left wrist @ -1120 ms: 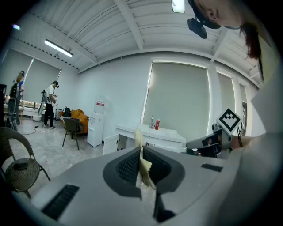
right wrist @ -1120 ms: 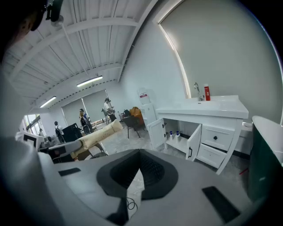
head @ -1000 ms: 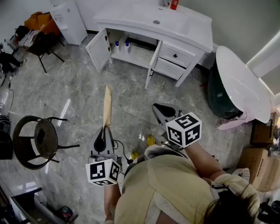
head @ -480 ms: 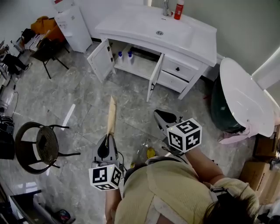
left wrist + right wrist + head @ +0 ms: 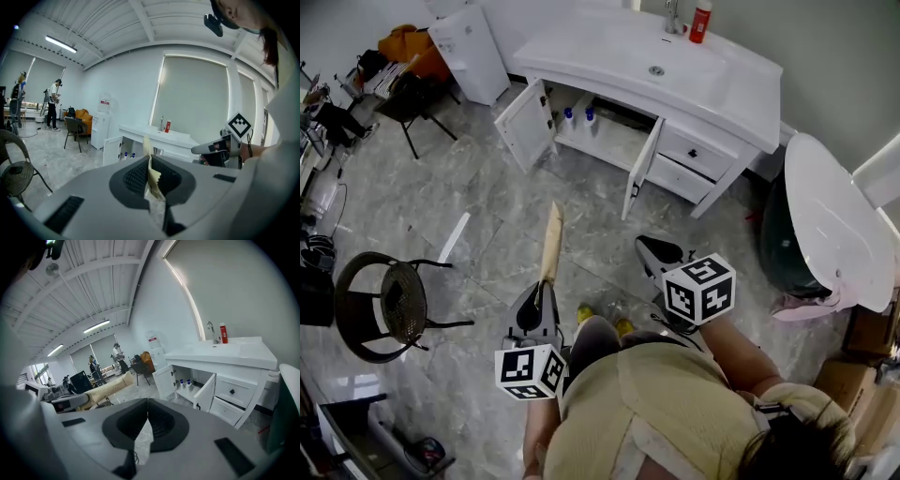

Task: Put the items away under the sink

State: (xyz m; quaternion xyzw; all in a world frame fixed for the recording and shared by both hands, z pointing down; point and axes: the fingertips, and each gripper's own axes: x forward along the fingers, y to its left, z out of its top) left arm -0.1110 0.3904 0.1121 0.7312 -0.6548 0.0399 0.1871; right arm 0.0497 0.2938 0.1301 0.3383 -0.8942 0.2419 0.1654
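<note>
Left gripper [image 5: 542,292] was found clamped on one end of a long beige packet [image 5: 551,239]. In the left gripper view the crinkled end was seen nipped between the pads [image 5: 136,177]. The packet was held out forward from the jaws, above the grey floor [image 5: 487,216], and pointed roughly at the vanity. Right gripper [image 5: 650,249] was found with jaws pressed together, and nothing was seen between them. It was held beside the left one, a little further forward.

The sink [image 5: 656,70] was seen at the top of the head view, with a red bottle [image 5: 701,21] on the counter by the tap. The cabinet [image 5: 609,141] below it was seen with both doors [image 5: 525,122] swung open. The shelf was mostly bare, and two small blue-capped bottles [image 5: 578,115] were stood at the back left. The packet was well apart from the cabinet, with open floor between.

The step was judged to be the carry: packet picked up, not yet stowed, so the task was only partly done. Other items to put away could not be made out.

For the next move, the gap to the vanity would need to be closed and the left gripper lowered to shelf height. The packet would best be fed in lengthwise between the doors and onto the bare part of the shelf, kept clear of the bottles and the right-hand door. Being gripped at one end only, the packet was judged likely to droop or swing. The free right gripper could be used to steady its far end.
</note>
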